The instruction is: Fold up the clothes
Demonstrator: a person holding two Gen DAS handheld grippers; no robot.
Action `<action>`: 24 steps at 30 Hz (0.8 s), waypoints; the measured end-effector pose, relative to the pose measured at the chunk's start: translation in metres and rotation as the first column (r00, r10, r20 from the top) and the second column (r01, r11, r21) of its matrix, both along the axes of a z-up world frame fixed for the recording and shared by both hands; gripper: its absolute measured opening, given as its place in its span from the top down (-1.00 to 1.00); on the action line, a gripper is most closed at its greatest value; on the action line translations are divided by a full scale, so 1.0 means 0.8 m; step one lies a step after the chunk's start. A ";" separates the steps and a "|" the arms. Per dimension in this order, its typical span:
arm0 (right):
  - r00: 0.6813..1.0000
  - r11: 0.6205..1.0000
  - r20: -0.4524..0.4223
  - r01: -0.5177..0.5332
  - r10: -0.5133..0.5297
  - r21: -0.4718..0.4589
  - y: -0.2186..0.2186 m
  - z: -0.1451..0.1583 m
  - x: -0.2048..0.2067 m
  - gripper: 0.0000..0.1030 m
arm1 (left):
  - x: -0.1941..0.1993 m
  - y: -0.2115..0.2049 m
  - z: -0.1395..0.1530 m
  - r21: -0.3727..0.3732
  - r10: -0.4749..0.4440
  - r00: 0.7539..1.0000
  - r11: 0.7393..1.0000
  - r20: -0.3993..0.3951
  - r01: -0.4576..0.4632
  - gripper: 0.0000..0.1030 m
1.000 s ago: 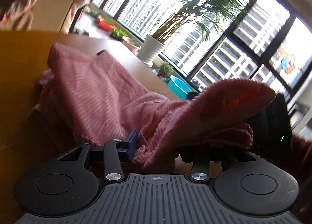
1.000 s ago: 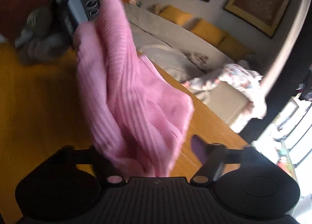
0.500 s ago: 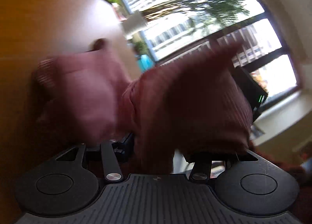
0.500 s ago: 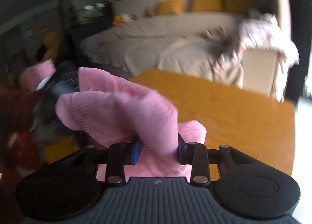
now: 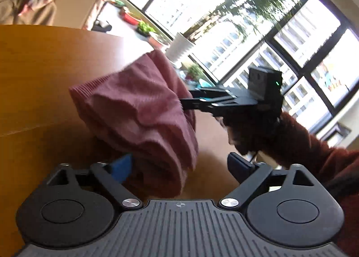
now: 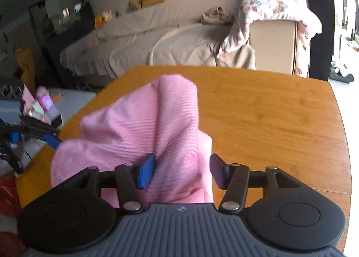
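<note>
A pink ribbed garment [image 5: 139,113] hangs bunched over the wooden table [image 5: 40,73]. In the left wrist view my left gripper [image 5: 179,167] is open, jaws wide apart; the cloth drapes beside its left blue pad [image 5: 121,167]. My right gripper reaches in from the right there and its fingers [image 5: 202,100] hold the cloth's upper edge. In the right wrist view my right gripper [image 6: 181,173] has its jaws partly apart with the pink garment [image 6: 143,131] bunched between them. The left gripper's blue fingertip [image 6: 51,140] touches the cloth's left edge.
A sofa [image 6: 179,37] with yellow cushions and a floral blanket [image 6: 269,15] stands beyond the table's far edge [image 6: 224,68]. Large windows and a white potted plant [image 5: 181,46] are past the table's other side. Bare tabletop lies right of the garment [image 6: 269,122].
My left gripper has opened and let go of the cloth. My right gripper has swung round, still carrying the garment, and its jaws are wider than half a second ago.
</note>
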State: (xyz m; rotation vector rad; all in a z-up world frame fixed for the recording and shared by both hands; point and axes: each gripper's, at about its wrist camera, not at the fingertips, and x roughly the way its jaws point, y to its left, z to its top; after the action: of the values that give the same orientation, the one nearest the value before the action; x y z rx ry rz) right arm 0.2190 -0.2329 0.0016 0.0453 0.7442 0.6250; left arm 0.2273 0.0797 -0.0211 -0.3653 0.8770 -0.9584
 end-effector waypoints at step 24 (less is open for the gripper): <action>0.988 0.923 0.129 -0.132 0.091 0.361 -0.040 0.047 -0.063 0.66 | 0.022 -0.011 0.007 -0.200 0.056 0.978 0.980 0.199 -0.016 -1.00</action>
State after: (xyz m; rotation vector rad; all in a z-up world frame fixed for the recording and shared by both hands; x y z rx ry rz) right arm 0.1687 -0.2650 0.0390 0.3148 0.5171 0.8649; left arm 0.2449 0.0712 -0.0159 -0.4421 0.5878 -1.0325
